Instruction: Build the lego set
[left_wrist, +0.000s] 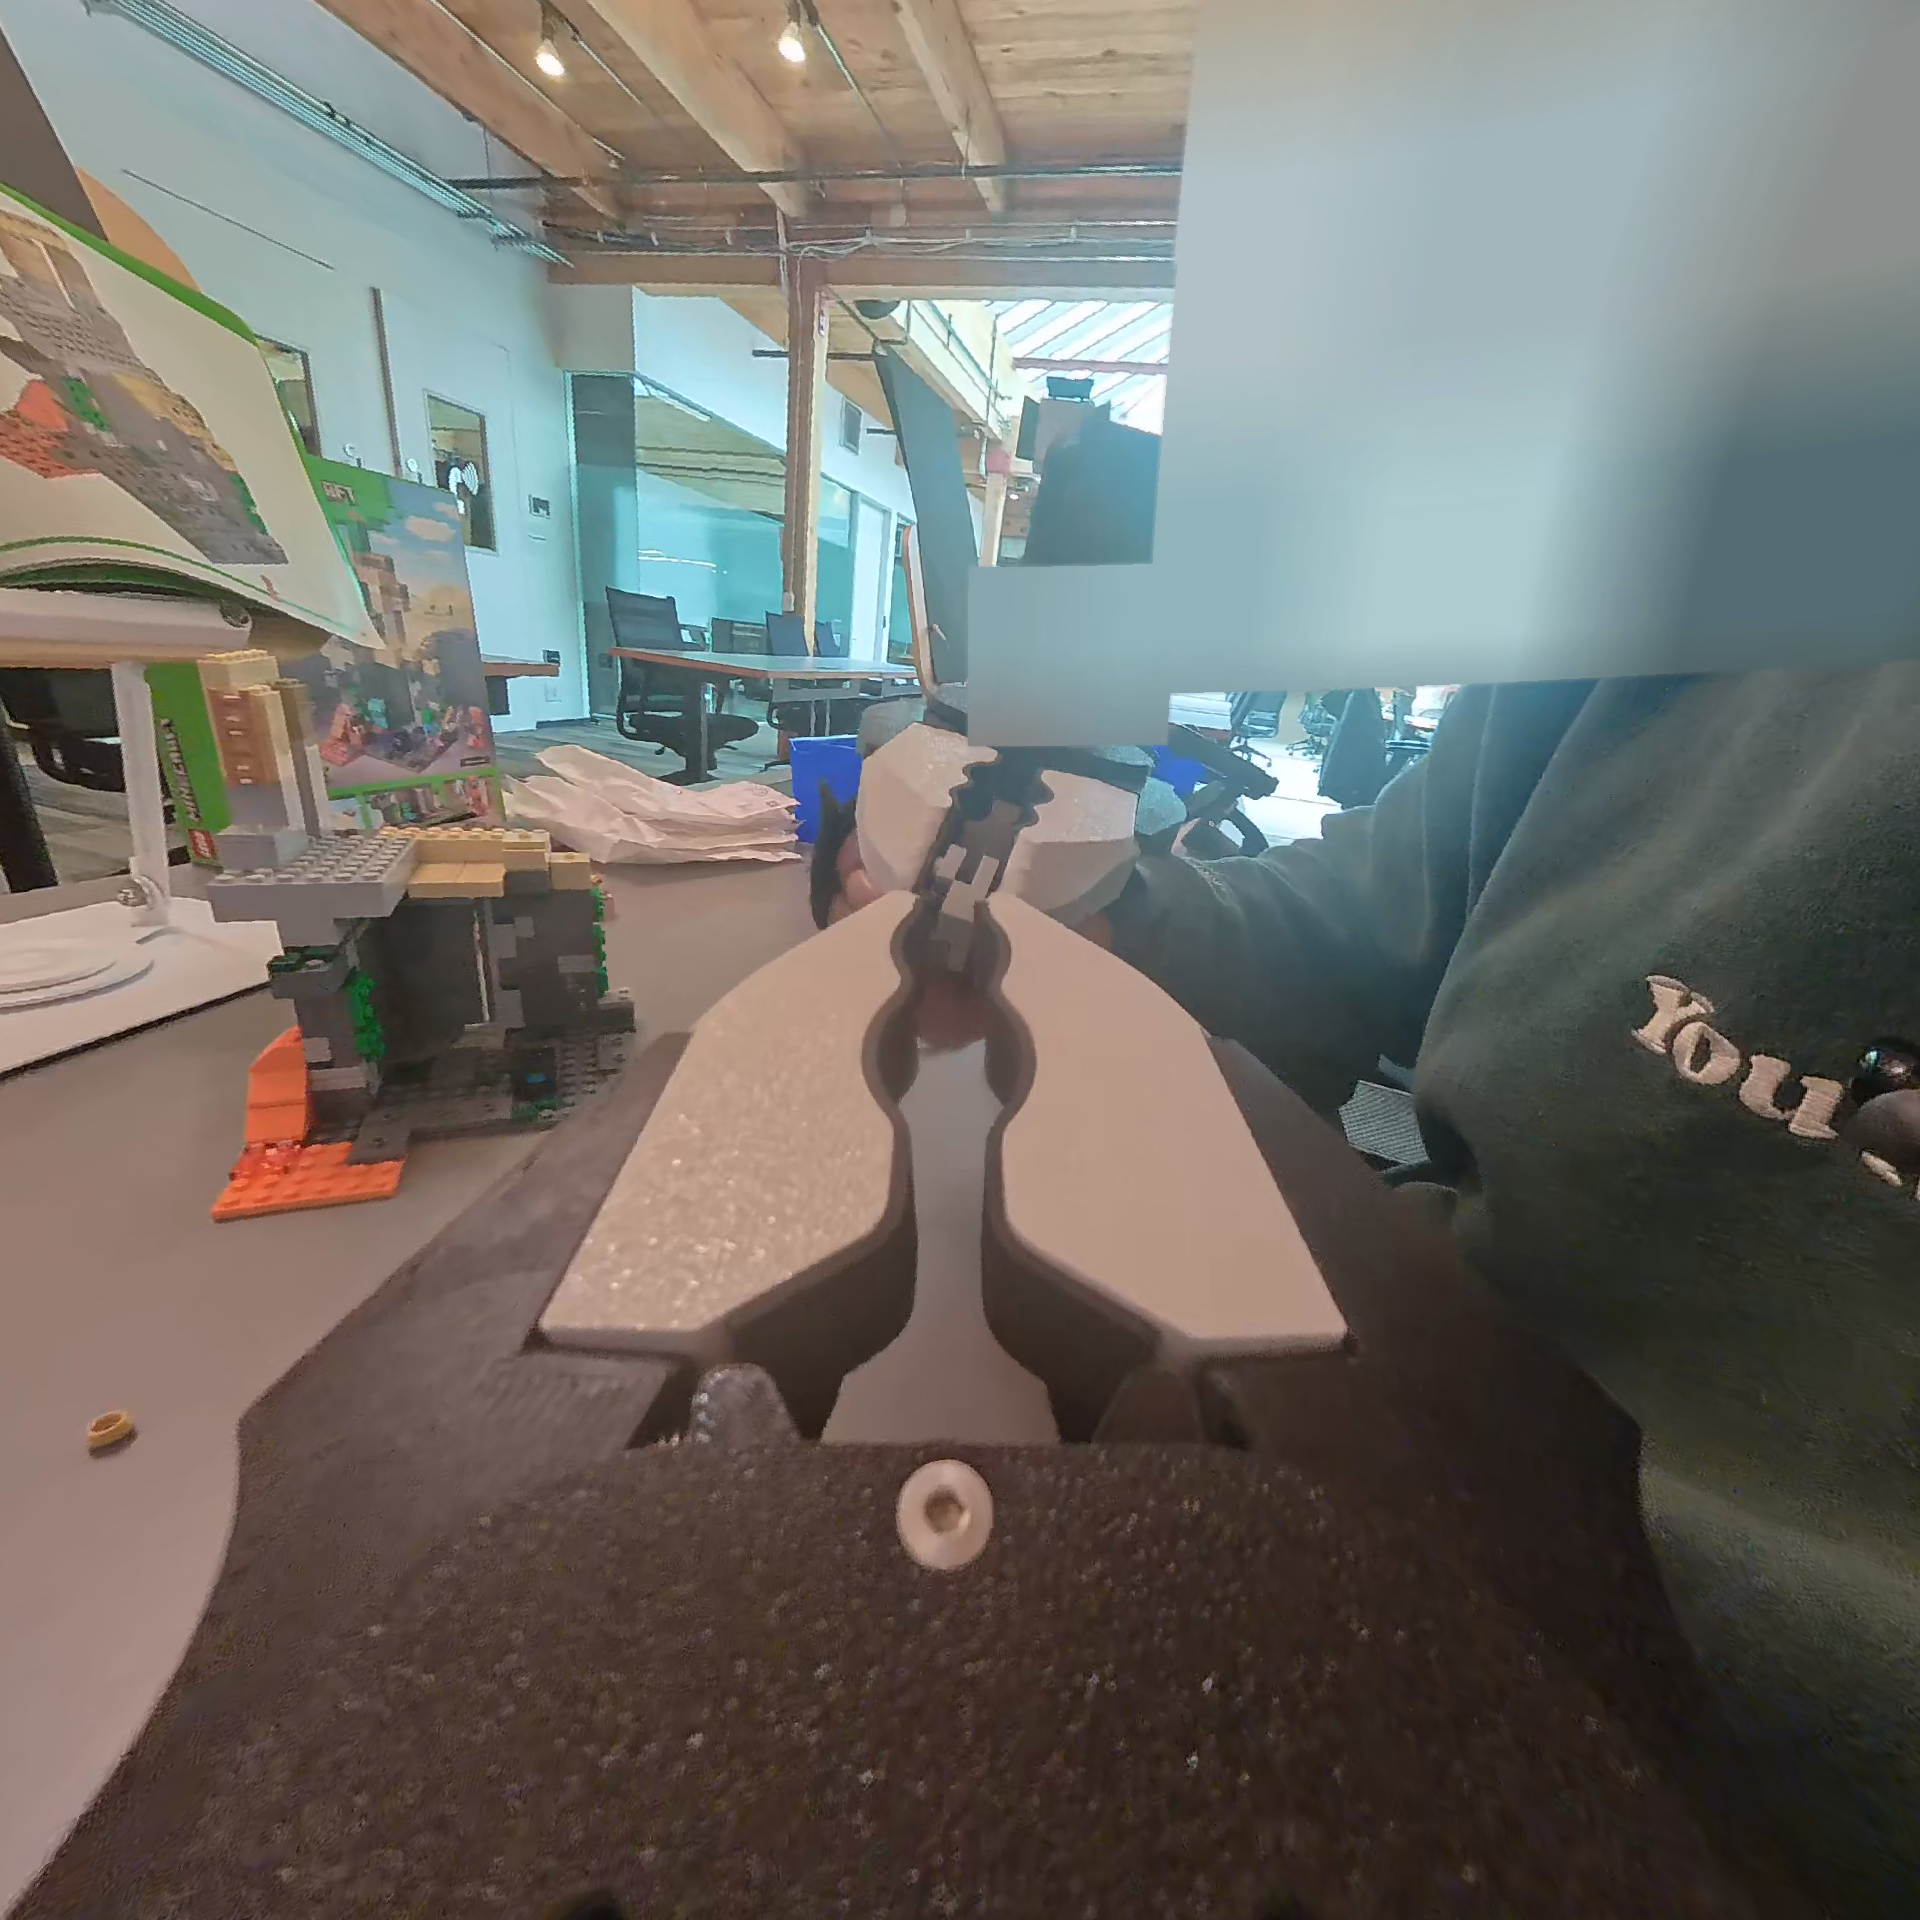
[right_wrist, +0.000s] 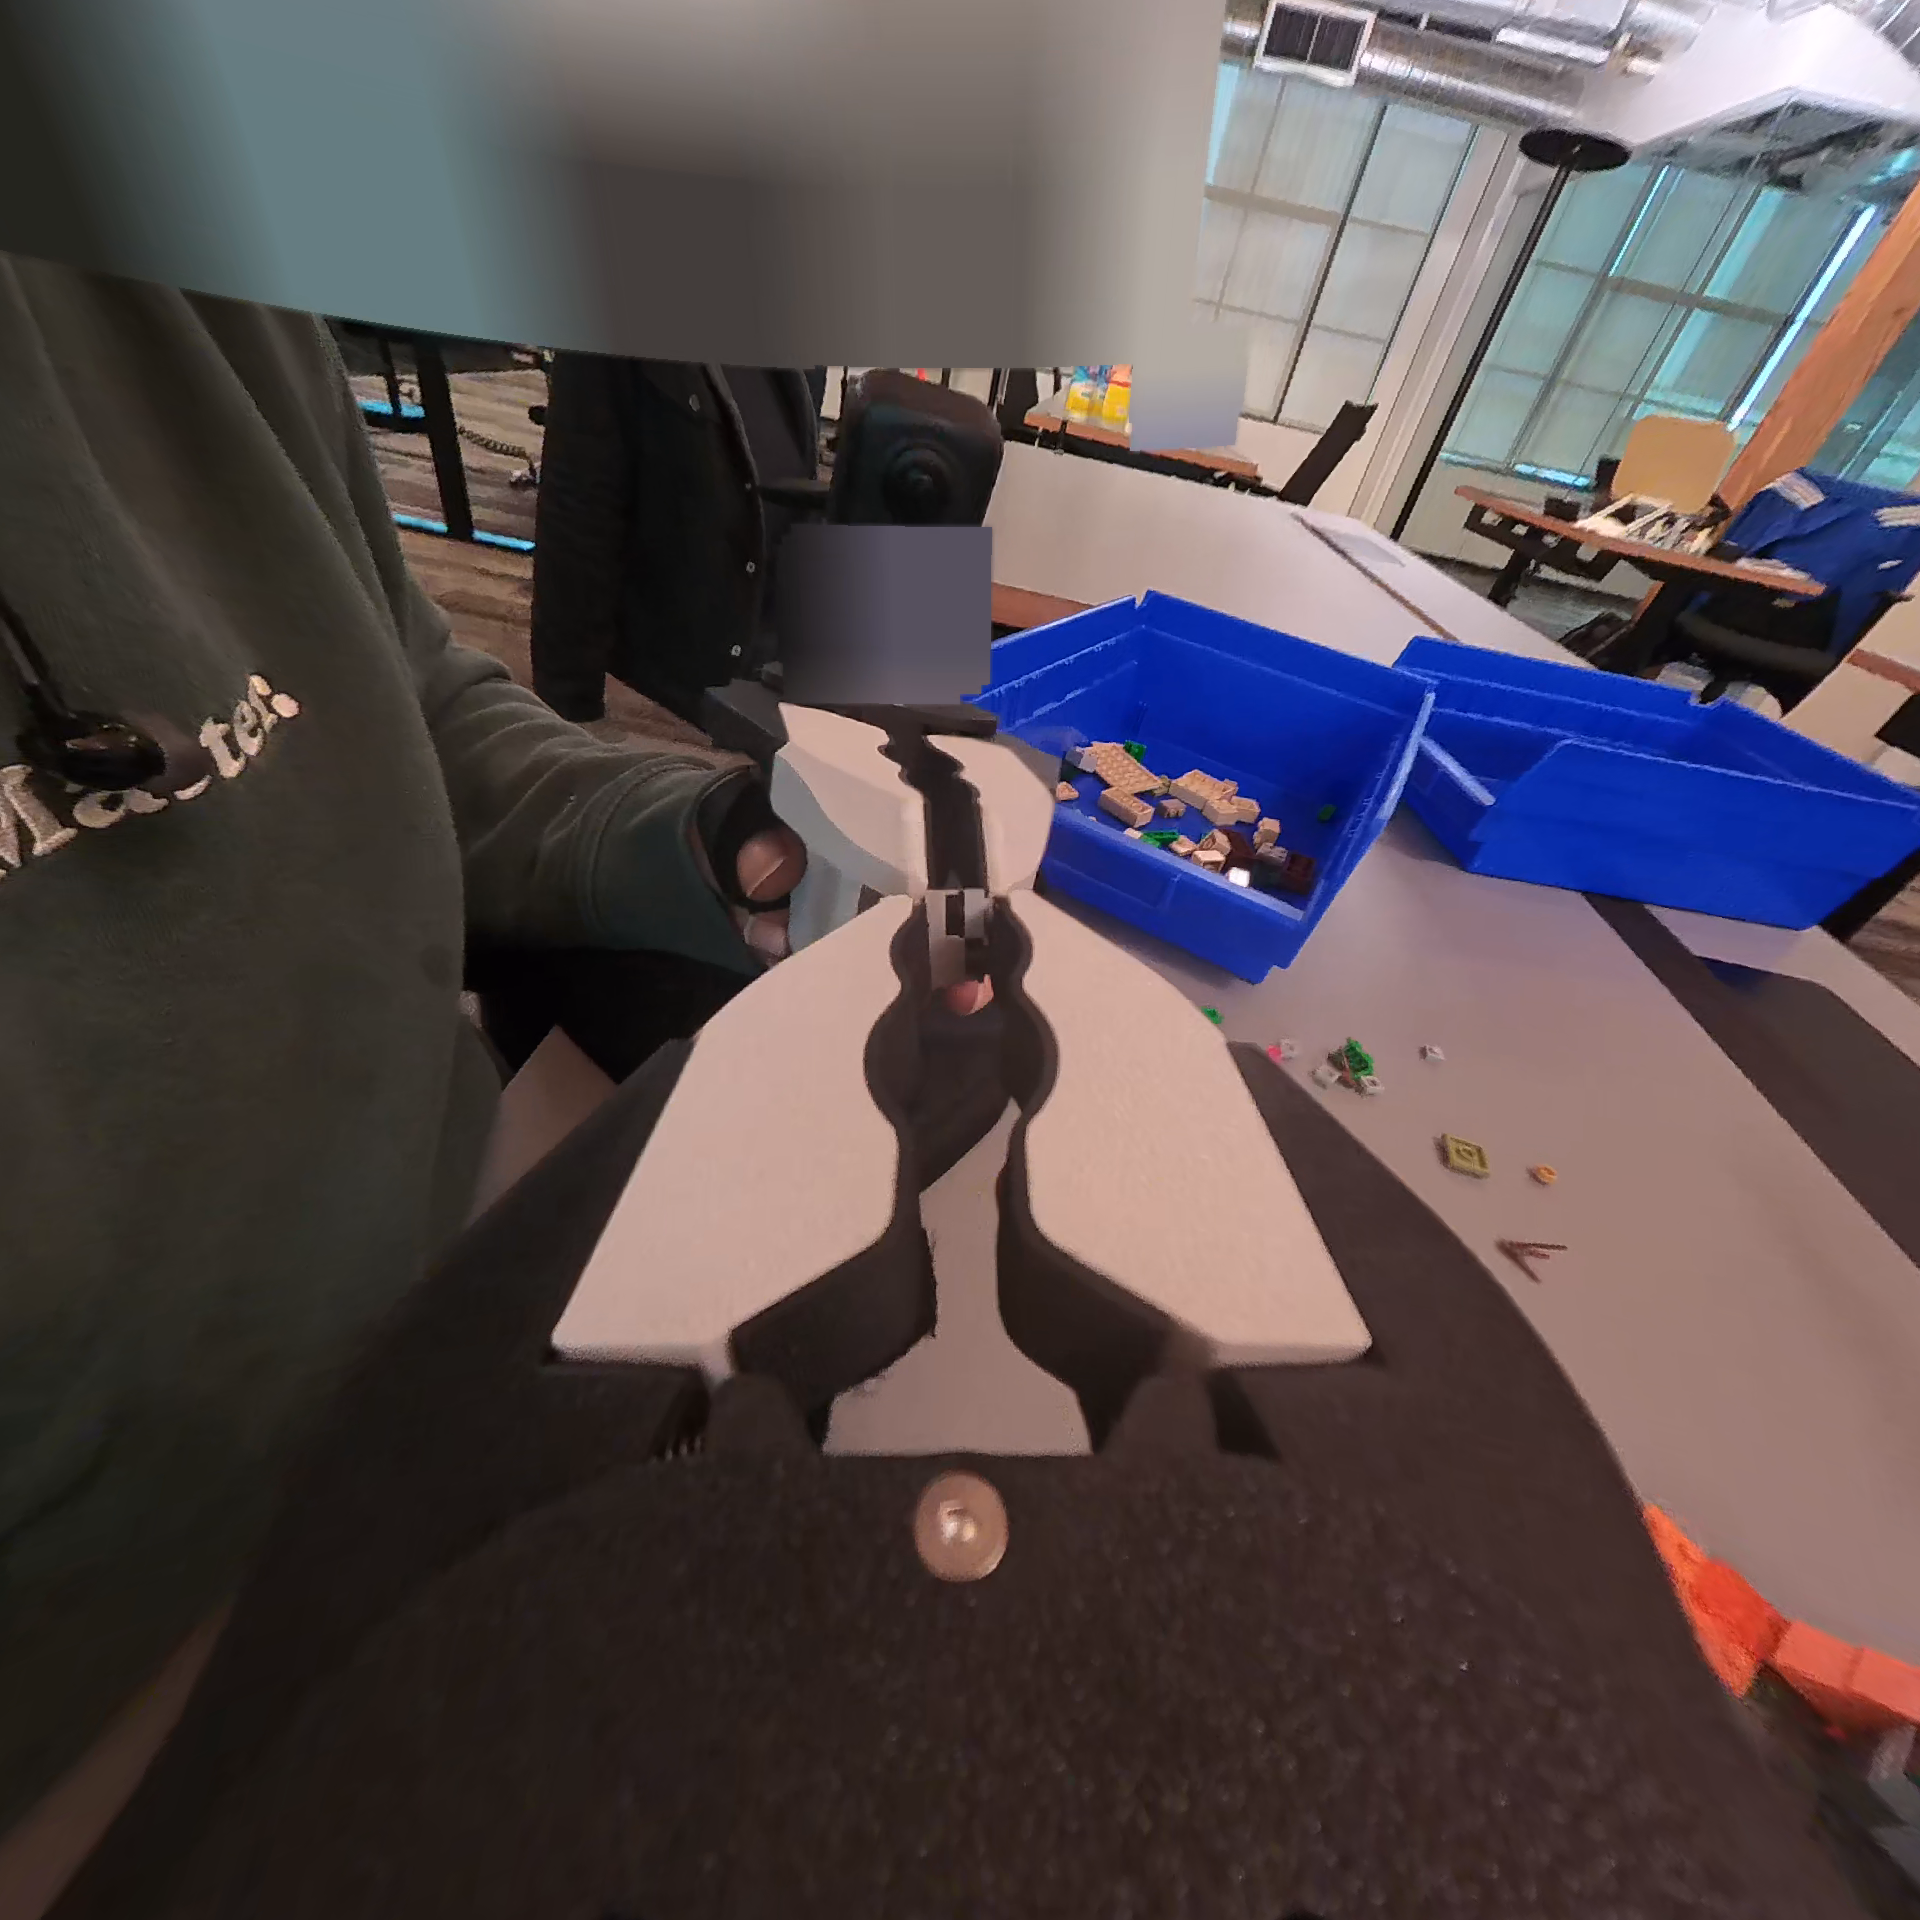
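While the nearer open blue plastic bin (right_wrist: 1195, 831) holds a loose heap of tan, green and dark small bricks (right_wrist: 1195, 821), nothing can be seen inside the second blue bin (right_wrist: 1662, 790) beside it. Raised above the grey table (right_wrist: 1403, 1226), the left gripper (left_wrist: 948, 914) and right gripper (right_wrist: 961, 914) meet tip to tip, jaws nearly closed, both pinching one small grey-and-black pixel-patterned piece (left_wrist: 961, 894). Left on the table stands the half-built grey, tan and orange brick model (left_wrist: 416, 977).
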